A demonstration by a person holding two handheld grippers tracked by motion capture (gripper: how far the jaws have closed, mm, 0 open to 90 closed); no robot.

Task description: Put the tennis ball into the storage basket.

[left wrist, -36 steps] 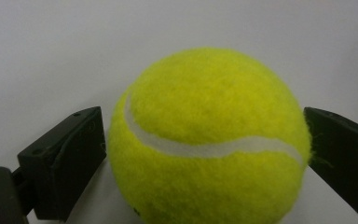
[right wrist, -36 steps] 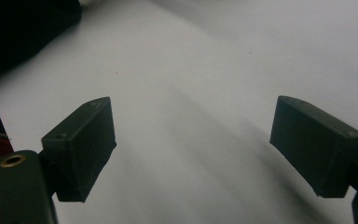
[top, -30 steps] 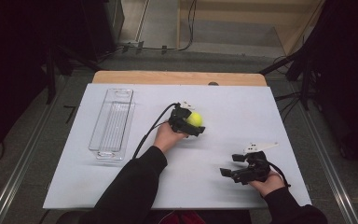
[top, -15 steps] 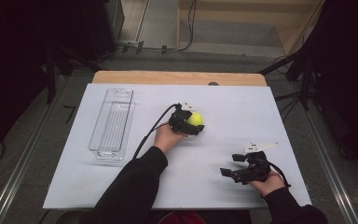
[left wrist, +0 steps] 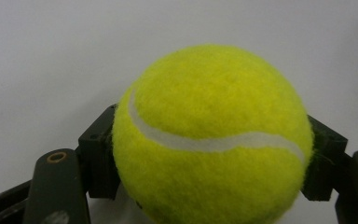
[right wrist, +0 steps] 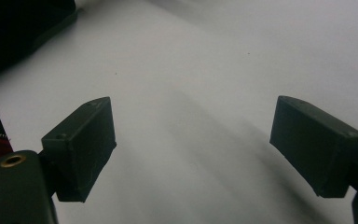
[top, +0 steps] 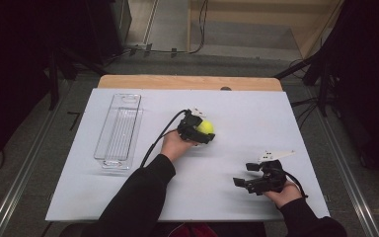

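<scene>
A yellow tennis ball [left wrist: 213,135] sits near the middle of the white table [top: 237,108], clamped between the jaws of the left gripper [top: 201,132]. The right gripper [right wrist: 193,144] hangs wide apart near the table's front right, holding nothing. A clear tray [top: 119,131] lies far left.

A fuzzy yellow ball [left wrist: 212,140] with a white seam. It sits clamped between the left tongs' [top: 201,132] jaws.

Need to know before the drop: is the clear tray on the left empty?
Empty, as far as the high view shows: the clear tray shows only its ribbed floor, and the tennis ball sits between the left gripper jaws.
</scene>
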